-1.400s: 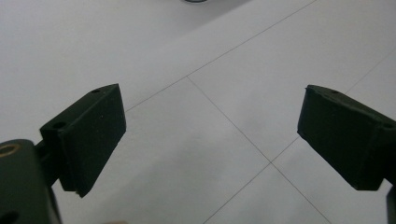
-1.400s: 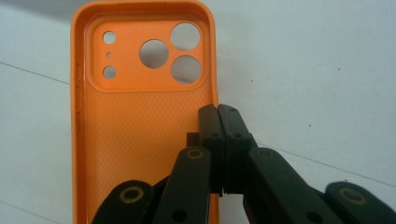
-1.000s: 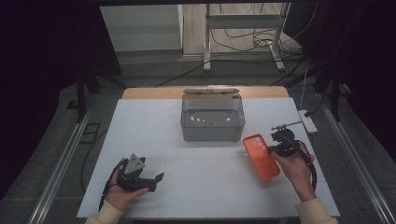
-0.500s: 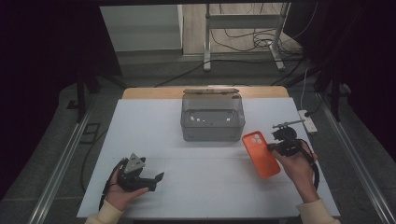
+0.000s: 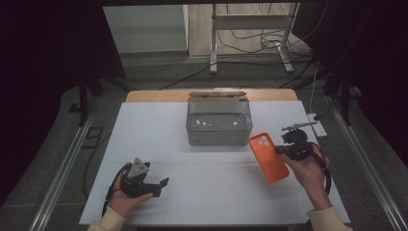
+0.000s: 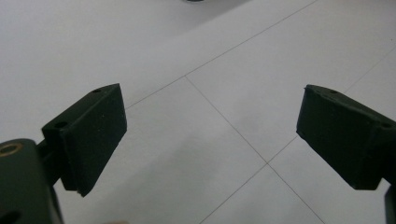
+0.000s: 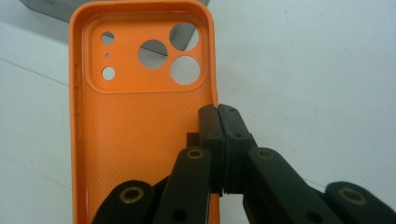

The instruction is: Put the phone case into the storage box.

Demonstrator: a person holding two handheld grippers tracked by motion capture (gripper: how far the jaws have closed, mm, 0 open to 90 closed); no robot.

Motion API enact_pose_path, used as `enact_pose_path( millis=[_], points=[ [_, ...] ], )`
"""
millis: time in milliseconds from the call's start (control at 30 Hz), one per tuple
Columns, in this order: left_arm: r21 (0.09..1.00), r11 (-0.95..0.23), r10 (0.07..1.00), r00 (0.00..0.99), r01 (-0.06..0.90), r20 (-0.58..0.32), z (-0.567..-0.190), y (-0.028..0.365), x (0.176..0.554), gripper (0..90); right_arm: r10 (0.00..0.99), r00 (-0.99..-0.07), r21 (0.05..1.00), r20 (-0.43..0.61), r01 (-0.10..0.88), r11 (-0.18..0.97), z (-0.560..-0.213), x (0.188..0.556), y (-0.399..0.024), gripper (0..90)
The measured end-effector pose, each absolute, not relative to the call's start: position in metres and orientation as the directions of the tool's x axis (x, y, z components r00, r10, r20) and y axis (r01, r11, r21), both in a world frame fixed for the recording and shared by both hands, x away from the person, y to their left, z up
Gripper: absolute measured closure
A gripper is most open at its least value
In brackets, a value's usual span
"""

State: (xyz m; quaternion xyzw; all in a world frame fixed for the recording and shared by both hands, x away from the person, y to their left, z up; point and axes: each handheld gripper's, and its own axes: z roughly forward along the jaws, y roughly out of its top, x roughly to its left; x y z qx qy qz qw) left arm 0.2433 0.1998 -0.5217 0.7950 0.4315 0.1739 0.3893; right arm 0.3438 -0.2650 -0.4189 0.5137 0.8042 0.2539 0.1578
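Note:
An orange phone case (image 5: 269, 158) hangs tilted over the white table, right of centre, camera-hole end toward the box. My right gripper (image 5: 287, 148) is shut on its right side wall. In the right gripper view the case (image 7: 140, 116) shows its hollow inside, and the two black jaws of the right gripper (image 7: 218, 112) are pressed together on the case's rim. My left gripper (image 5: 161, 183) rests in a hand near the table's front left, open, with bare table between its pads (image 6: 95, 135) in the left gripper view.
A grey translucent box (image 5: 219, 122) with its lid folded back stands at the table's middle rear. A white power strip (image 5: 317, 126) lies at the right edge. The white table top (image 5: 216, 187) ends close to both hands at the front.

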Motion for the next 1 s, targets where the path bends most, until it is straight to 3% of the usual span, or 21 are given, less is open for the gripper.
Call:
enact_pose_path(
  millis=[1000],
  points=[
    [0.769, -0.315, 0.822, 0.565, 0.555, -0.071, -0.52, 0.199, 0.245, 9.0, 0.858, -0.513, 0.585, 0.012, 0.7, 0.41, -0.418, 0.342, -0.25, 89.5]
  ],
)
